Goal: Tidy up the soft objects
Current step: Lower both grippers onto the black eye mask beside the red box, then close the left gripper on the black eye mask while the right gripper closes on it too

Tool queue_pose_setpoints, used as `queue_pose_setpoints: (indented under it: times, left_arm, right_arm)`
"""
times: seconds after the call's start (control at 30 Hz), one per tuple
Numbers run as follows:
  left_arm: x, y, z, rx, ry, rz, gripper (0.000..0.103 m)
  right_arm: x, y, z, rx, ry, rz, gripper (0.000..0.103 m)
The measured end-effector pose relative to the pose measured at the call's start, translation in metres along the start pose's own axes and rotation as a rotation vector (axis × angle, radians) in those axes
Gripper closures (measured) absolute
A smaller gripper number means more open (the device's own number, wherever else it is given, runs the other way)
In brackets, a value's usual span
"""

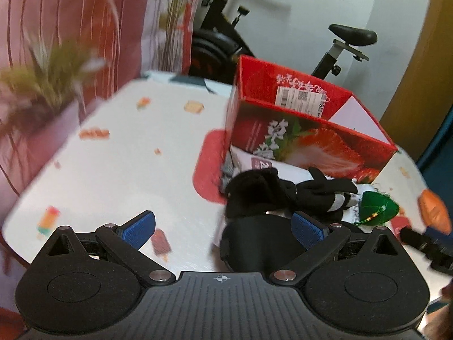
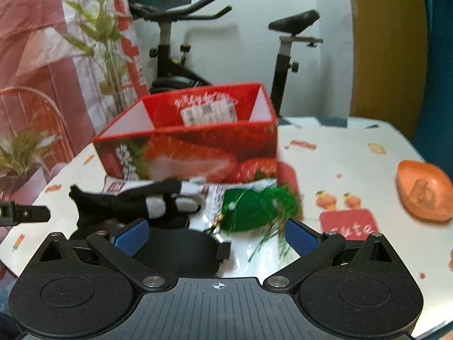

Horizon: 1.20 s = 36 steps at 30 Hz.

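Note:
A red strawberry-print box (image 1: 308, 138) stands open on the table; it also shows in the right wrist view (image 2: 192, 153). In front of it lie black gloves with grey fingertips (image 1: 286, 192) (image 2: 136, 204), a green tasselled sachet (image 1: 378, 208) (image 2: 249, 209) and a black strap-like piece (image 1: 254, 240) (image 2: 184, 250). My left gripper (image 1: 223, 228) is open, just before the black items. My right gripper (image 2: 216, 233) is open, its pads either side of the black piece and the sachet. The left gripper's finger (image 2: 25, 212) shows at the right wrist view's left edge.
The table (image 1: 119, 153) has a white patterned cloth. An orange dish (image 2: 424, 195) sits at the right. A potted plant (image 1: 48, 85) stands at the left edge. An exercise bike (image 2: 175, 65) and a pink curtain are behind the table.

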<state>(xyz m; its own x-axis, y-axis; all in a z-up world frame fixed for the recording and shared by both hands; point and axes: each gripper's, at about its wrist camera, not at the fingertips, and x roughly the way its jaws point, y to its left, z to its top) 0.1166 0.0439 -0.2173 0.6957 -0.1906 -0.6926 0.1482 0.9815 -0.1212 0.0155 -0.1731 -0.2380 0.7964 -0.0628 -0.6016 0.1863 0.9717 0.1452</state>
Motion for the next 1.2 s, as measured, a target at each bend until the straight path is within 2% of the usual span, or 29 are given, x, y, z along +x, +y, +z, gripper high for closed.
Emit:
queue_pose_setpoints:
  times: [0.1, 0.2, 0.43, 0.8, 0.9, 1.07, 1.2]
  left_arm:
    - [0.013, 0.008, -0.006, -0.052, 0.025, -0.028, 0.0]
    - [0.023, 0.004, -0.01, -0.024, 0.047, -0.004, 0.0]
    - [0.04, -0.005, -0.013, 0.015, 0.102, 0.026, 0.0]
    - [0.046, -0.012, -0.017, 0.068, 0.071, 0.005, 0.0]
    - [0.049, -0.005, -0.018, 0.024, 0.087, -0.036, 0.0]
    - [0.055, -0.002, -0.022, -0.009, 0.104, -0.047, 0.001]
    - [0.057, -0.004, -0.024, -0.012, 0.09, -0.08, 0.007]
  right_arm:
    - [0.011, 0.001, -0.007, 0.001, 0.023, 0.029, 0.01]
    - [0.019, 0.004, -0.012, -0.011, 0.04, 0.042, 0.014]
    - [0.036, 0.004, -0.02, 0.011, 0.066, 0.074, 0.019]
    - [0.053, 0.004, -0.025, 0.023, 0.076, 0.104, 0.02]
    - [0.057, 0.002, -0.027, 0.035, 0.079, 0.118, 0.021]
    - [0.062, -0.002, -0.03, 0.052, 0.085, 0.134, 0.021]
    - [0.065, -0.003, -0.032, 0.059, 0.086, 0.143, 0.024]
